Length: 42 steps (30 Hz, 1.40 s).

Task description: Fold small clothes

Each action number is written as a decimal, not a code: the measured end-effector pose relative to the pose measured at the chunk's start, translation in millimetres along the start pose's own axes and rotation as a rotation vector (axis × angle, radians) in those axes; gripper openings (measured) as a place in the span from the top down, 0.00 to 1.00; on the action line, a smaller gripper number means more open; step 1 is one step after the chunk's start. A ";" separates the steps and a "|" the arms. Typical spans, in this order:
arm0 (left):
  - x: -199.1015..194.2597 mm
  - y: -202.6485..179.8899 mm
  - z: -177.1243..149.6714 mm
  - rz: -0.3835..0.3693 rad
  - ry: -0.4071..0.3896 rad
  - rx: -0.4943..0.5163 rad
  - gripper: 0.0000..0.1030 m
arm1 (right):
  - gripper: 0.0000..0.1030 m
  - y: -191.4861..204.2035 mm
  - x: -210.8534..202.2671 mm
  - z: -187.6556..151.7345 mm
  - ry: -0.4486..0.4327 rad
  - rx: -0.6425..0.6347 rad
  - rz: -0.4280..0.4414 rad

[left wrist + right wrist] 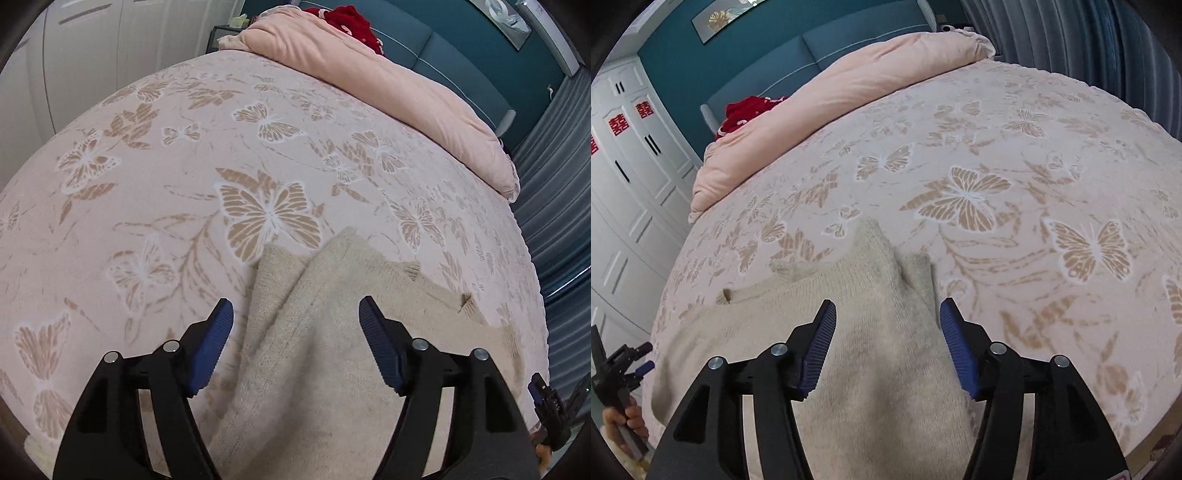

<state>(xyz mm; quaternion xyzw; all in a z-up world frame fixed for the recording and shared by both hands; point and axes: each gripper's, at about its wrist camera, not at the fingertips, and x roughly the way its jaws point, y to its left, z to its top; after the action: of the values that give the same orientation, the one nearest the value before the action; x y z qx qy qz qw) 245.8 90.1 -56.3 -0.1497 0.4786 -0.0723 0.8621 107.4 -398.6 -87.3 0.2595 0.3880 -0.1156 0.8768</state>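
The left tongs (296, 314) stand open above the beige sweater (332, 332), their blue pads (212, 347) clear of the knit. The right tongs (887, 314) are open too, gripping nothing, with the cloth below the gap. The sweater lies partly folded on the bed (147, 184), on a pink butterfly cover, a sleeve end pointing toward the headboard. A pink duvet (849, 85) is bunched at the far end, with red cloth (746, 110) beside it.
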 end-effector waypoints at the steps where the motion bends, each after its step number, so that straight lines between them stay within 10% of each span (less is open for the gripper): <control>1: 8.4 -6.5 3.2 0.005 0.024 0.023 0.29 | 0.44 -2.6 4.2 0.4 0.009 0.017 -0.008; 6: 60.2 -23.6 9.3 0.028 0.132 0.040 0.31 | 0.37 0.8 37.2 6.7 0.073 0.085 -0.013; 7: 66.3 -25.2 8.2 0.018 0.136 0.040 0.41 | 0.37 4.3 46.2 8.4 0.093 0.083 -0.023; 8: 70.2 -27.6 7.0 0.027 0.139 0.056 0.71 | 0.37 9.2 54.5 10.7 0.109 0.065 -0.035; 9: 72.5 -29.5 6.6 0.039 0.150 0.074 0.93 | 0.55 15.9 61.1 12.7 0.121 0.029 -0.048; 11: 58.4 -28.9 8.6 0.021 0.102 0.066 0.94 | 0.93 31.2 62.0 18.9 0.123 -0.044 -0.046; 16: 24.9 -13.5 29.1 0.029 0.001 0.030 0.94 | 0.93 51.1 13.6 43.2 -0.087 -0.083 0.054; 21: 83.3 0.2 14.4 0.156 0.135 0.075 0.90 | 0.91 2.7 99.8 28.3 0.203 0.033 -0.081; 24: 49.0 -3.9 4.7 0.142 0.045 0.061 0.73 | 0.55 12.5 50.5 27.0 0.061 0.021 -0.104; 29: -22.1 -21.0 -29.3 0.053 -0.049 0.052 0.56 | 0.54 72.3 -26.1 -14.6 -0.015 -0.181 0.030; 36: -4.6 -78.3 -125.2 -0.013 0.116 0.121 0.39 | 0.83 161.8 -4.3 -118.5 0.172 -0.299 0.211; 42: -5.4 -41.9 -137.1 0.048 0.125 0.129 0.39 | 1.00 64.9 -1.8 -114.8 0.154 -0.166 -0.047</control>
<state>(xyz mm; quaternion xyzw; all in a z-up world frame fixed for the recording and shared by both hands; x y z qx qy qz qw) 127.6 26.1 -106.5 -0.0777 0.5292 -0.0916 0.8399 61.1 -281.6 -127.0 0.1848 0.4683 -0.0835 0.8600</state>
